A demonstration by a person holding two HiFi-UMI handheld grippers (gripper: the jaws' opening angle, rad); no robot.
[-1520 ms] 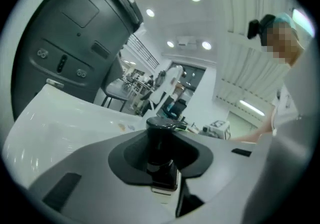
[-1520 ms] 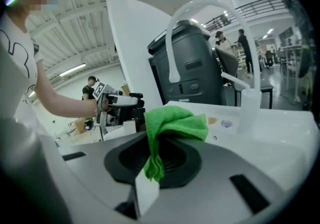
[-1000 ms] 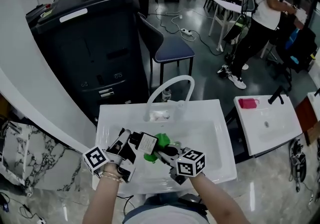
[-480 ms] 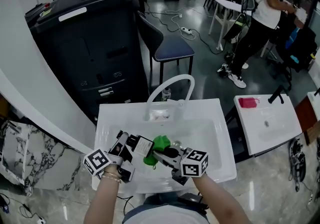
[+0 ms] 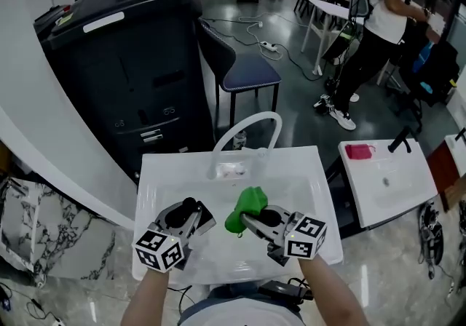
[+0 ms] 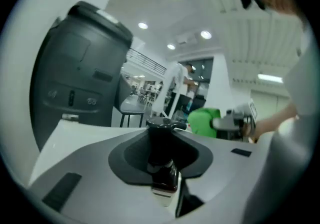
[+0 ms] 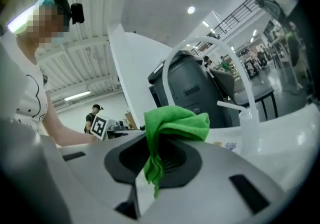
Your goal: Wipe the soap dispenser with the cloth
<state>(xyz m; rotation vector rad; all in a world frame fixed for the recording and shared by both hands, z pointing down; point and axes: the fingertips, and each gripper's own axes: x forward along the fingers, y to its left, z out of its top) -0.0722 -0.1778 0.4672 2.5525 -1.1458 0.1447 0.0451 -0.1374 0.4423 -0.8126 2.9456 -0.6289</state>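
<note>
Black pump, dark bottle: the soap dispenser (image 6: 162, 160) sits between the fingers of the left gripper (image 5: 191, 215). They stand narrow and are closed on its body, over the near left of the washbasin (image 5: 156, 172).
Dispenser risk: the body looks smooth and round. I judge that a firm rub could twist it in the fingers or push it out into the bowl. Pressure on the pump head could squirt soap.
Green cloth (image 5: 246, 207): bunched and pinched in the fingers of the right gripper (image 5: 256, 220), a little to the right of the dispenser and not touching it.
Cloth risk: only a fold seems caught, with a tail hanging loose. A hard drag might pull it free, or the bare fingers might meet the bottle instead of the fabric.
Surface: a glossy white basin with an arched white faucet (image 5: 247, 124) at its far edge and a clear pump bottle (image 7: 248, 128) near that. A wide sweep could knock either.
Room: a dark cabinet (image 5: 124, 70) far left, a blue chair (image 5: 244, 70), cables on the grey floor, and a second white basin (image 5: 389, 179) to the right. A person (image 5: 378, 26) stands by a desk (image 5: 328, 8) far right.
</note>
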